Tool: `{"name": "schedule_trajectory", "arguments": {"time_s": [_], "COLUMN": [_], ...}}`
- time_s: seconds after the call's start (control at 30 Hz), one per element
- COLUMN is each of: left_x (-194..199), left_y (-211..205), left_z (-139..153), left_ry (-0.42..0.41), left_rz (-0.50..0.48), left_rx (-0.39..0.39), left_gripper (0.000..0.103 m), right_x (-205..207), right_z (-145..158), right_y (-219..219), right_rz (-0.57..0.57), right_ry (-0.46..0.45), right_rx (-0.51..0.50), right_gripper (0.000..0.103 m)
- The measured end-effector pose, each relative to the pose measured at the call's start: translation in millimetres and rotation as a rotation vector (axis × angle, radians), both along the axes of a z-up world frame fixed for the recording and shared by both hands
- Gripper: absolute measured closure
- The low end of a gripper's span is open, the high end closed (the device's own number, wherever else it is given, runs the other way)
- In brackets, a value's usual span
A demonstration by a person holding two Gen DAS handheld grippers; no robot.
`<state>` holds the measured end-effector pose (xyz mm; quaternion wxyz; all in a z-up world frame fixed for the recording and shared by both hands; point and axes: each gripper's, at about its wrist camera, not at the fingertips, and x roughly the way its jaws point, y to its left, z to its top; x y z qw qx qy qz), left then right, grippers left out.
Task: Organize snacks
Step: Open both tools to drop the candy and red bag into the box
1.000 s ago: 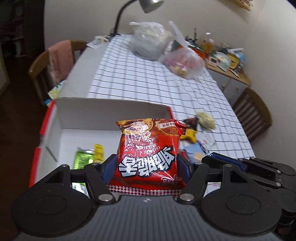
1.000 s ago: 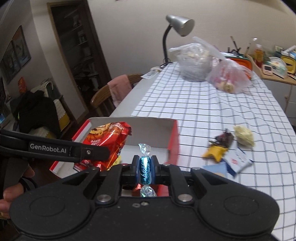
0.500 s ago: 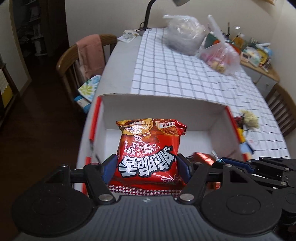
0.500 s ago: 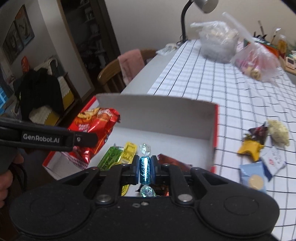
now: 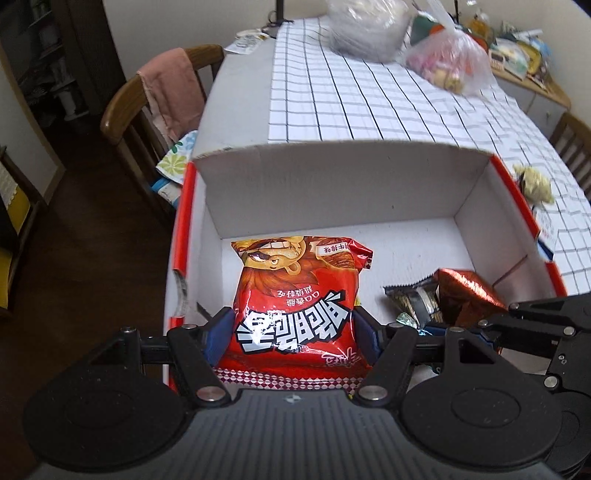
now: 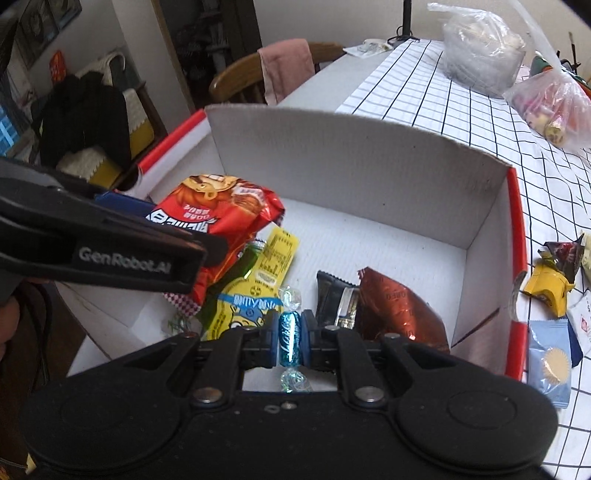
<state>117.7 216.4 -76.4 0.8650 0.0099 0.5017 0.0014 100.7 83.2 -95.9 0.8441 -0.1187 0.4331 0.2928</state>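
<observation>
My left gripper (image 5: 291, 328) is shut on a red snack bag (image 5: 299, 295) and holds it over the left part of a white cardboard box with red edges (image 5: 340, 192). The same red snack bag (image 6: 221, 225) shows in the right wrist view, with the left gripper's arm in front of it. My right gripper (image 6: 290, 341) is shut on a small blue wrapped candy (image 6: 290, 338), low over the box (image 6: 351, 162). Inside lie a yellow-green packet (image 6: 251, 291), a dark packet (image 6: 336, 299) and a shiny red-brown packet (image 6: 399, 310).
Loose snacks lie on the checked tablecloth right of the box: a yellow one (image 6: 546, 288), a light blue packet (image 6: 550, 358), a pale crumpled one (image 5: 535, 181). Two plastic bags (image 5: 373, 26) (image 5: 450, 62) sit far back. A wooden chair with pink cloth (image 5: 162, 96) stands left.
Both grippers have come down and forward over the box with their loads. The box fills more of both views, and the packets inside it now show.
</observation>
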Motion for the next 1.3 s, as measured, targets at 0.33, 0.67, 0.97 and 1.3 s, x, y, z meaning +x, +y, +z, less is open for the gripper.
{"name": "schedule_trajectory", "arguments": {"time_s": [0.33,0.67,0.97,1.3], "left_x": [2.8,-2.7,-19.3,-36.9], "left_y": [-9.4,-6.8,-6.8,-18.7], "left_z": [-12.2,-3.8,24.7,57.8], "left_ry": [0.030,-0.001,-0.080,-0.166], "left_rz": [-0.037,-0.024,-0.019,-0.036], "left_rx": [0.025,0.002,-0.041,-0.094], "left_gripper": [0.034,0.035,0.035,0.033], "right_x": [2.0,-0.2,-15.6,-29.0], "right_z": [-8.8,0.9,33.2,64.8], "right_y": [-0.5,-7.9,-25.8,-55.4], "right_rz": [-0.010,-0.024,-0.034,-0.081], "right_ry": [0.022,0.014,-0.043,-0.105], "right_rx": [-0.034,0.018,0.104,0.189], "right_gripper": [0.086,0.079,0.068,0.052]}}
